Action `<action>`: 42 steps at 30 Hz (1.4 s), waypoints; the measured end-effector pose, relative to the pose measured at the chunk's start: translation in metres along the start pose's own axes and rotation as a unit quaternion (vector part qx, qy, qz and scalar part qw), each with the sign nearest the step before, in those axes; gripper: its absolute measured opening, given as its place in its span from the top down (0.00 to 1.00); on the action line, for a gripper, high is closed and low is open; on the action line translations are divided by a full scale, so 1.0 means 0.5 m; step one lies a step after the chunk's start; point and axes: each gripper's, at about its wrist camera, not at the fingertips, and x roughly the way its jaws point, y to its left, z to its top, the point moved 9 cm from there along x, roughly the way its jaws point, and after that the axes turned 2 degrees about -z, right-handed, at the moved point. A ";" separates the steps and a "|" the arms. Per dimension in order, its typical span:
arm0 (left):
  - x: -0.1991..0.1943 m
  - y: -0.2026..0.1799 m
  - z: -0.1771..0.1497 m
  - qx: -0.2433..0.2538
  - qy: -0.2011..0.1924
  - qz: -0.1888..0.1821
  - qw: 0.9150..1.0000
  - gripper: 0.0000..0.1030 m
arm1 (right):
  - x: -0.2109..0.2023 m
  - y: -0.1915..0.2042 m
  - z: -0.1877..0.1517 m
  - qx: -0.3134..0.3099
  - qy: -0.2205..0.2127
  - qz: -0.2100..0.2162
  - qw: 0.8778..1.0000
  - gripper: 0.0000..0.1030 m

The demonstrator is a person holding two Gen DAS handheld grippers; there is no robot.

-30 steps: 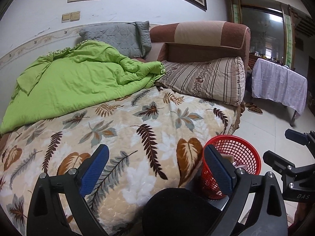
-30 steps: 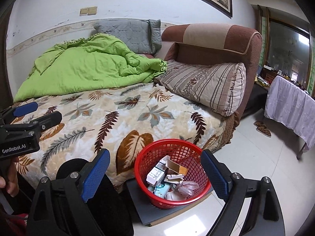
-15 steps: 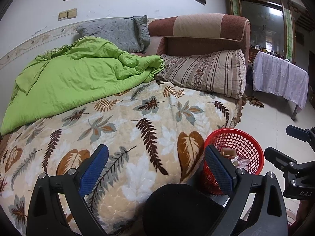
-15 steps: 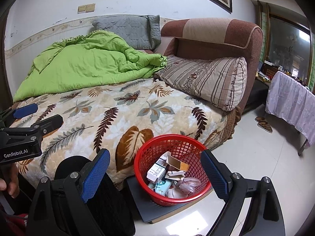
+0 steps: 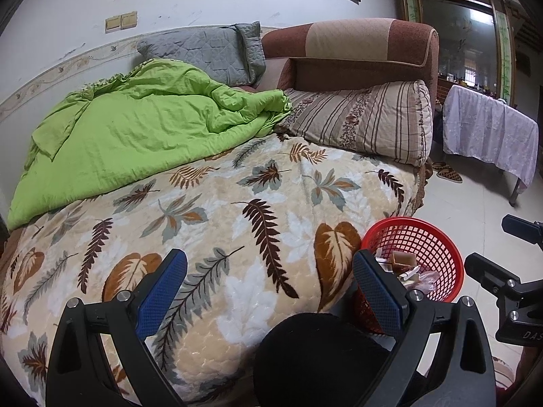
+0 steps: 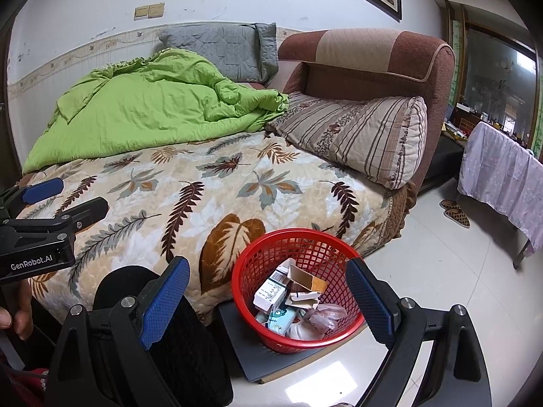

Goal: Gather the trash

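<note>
both tongs gaping, empty | red basket beside bed

On your left gripper, at the left edge of the right wrist view, you can read "GenRobot.AI" in white. On your right gripper, near right, only the letters "DAS" show.

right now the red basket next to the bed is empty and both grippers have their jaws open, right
Not quite. The red basket is not empty: the right wrist view shows small cartons and crumpled wrappers inside. The rest holds: it sits beside the bed, and the left gripper and right gripper both have open jaws.
</note>
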 end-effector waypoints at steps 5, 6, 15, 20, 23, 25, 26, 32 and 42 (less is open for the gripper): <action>0.001 -0.002 -0.002 0.004 0.002 0.002 1.000 0.05 | 0.005 -0.001 -0.005 0.001 0.004 0.000 1.000 0.08; 0.001 -0.003 -0.002 0.006 0.001 0.003 1.000 0.05 | 0.006 -0.001 -0.005 0.001 0.004 -0.001 1.000 0.08; 0.000 -0.007 -0.005 0.008 0.002 -0.006 1.000 0.05 | 0.010 -0.003 -0.010 0.002 0.008 0.000 1.000 0.08; -0.001 -0.001 -0.004 0.004 0.005 -0.009 1.000 0.05 | 0.011 -0.002 -0.010 0.002 0.009 0.000 1.000 0.08; -0.002 0.002 -0.004 0.003 0.004 -0.009 1.000 0.05 | 0.011 -0.003 -0.014 0.003 0.011 0.000 1.000 0.08; -0.002 0.002 -0.004 0.004 0.003 -0.010 1.000 0.05 | 0.013 -0.004 -0.014 0.004 0.011 0.001 1.000 0.08; -0.003 0.003 -0.004 0.004 0.003 -0.010 1.000 0.05 | 0.013 -0.004 -0.014 0.003 0.011 0.001 1.000 0.08; -0.003 -0.008 -0.002 0.010 0.001 -0.012 1.000 0.03 | 0.016 -0.005 -0.018 0.005 0.013 0.001 1.000 0.08; -0.001 -0.008 -0.002 0.012 0.003 -0.008 1.000 0.03 | 0.020 -0.005 -0.021 0.005 0.017 0.001 1.000 0.08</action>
